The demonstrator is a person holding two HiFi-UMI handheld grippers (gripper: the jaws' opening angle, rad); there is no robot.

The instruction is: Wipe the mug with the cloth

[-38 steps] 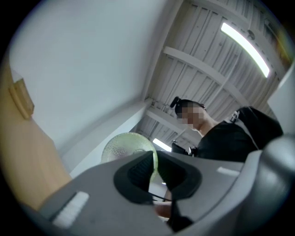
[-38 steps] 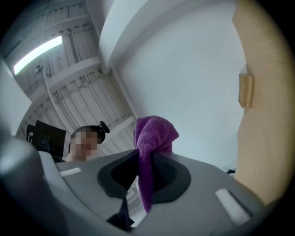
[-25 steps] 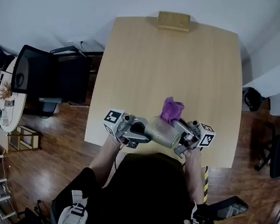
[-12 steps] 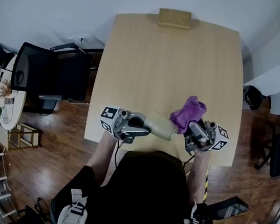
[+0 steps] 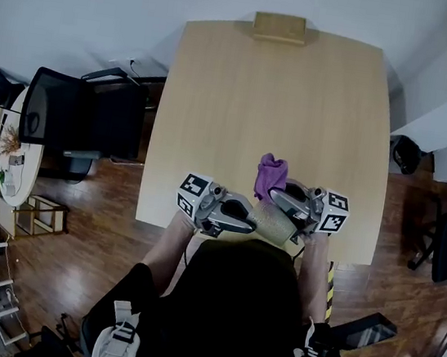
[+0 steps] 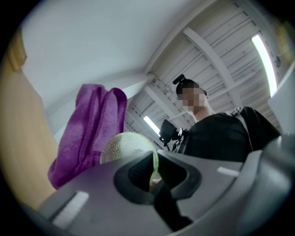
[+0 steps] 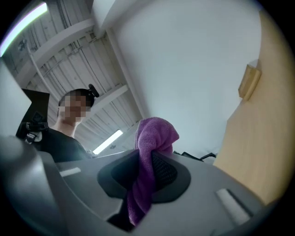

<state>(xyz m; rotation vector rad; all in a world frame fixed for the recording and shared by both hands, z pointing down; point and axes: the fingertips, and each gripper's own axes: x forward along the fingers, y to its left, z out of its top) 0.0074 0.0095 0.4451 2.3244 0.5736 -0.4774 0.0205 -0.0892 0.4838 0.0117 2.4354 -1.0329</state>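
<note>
A pale green textured mug (image 5: pixel 273 222) is held on its side over the table's near edge. My left gripper (image 5: pixel 249 218) is shut on its rim; the jaws have just been opening a little, with the rim still between them. In the left gripper view the mug (image 6: pixel 124 146) bulges above the left gripper (image 6: pixel 152 173), and the purple cloth (image 6: pixel 87 133) hangs just behind it. My right gripper (image 5: pixel 275 196) is shut on the purple cloth (image 5: pixel 271 174), which sits against the mug's far side. The right gripper view shows the cloth (image 7: pixel 152 138) bunched in the right gripper (image 7: pixel 145 173).
The light wooden table (image 5: pixel 268 97) stretches ahead, with a small wooden block (image 5: pixel 279 28) at its far edge. A black office chair (image 5: pixel 74 124) stands to the table's left. The person's body is right behind both grippers.
Half a second ago the right gripper had swung the cloth off to the right of the mug; now it is back at the mug. The left gripper and mug shifted slightly right.
</note>
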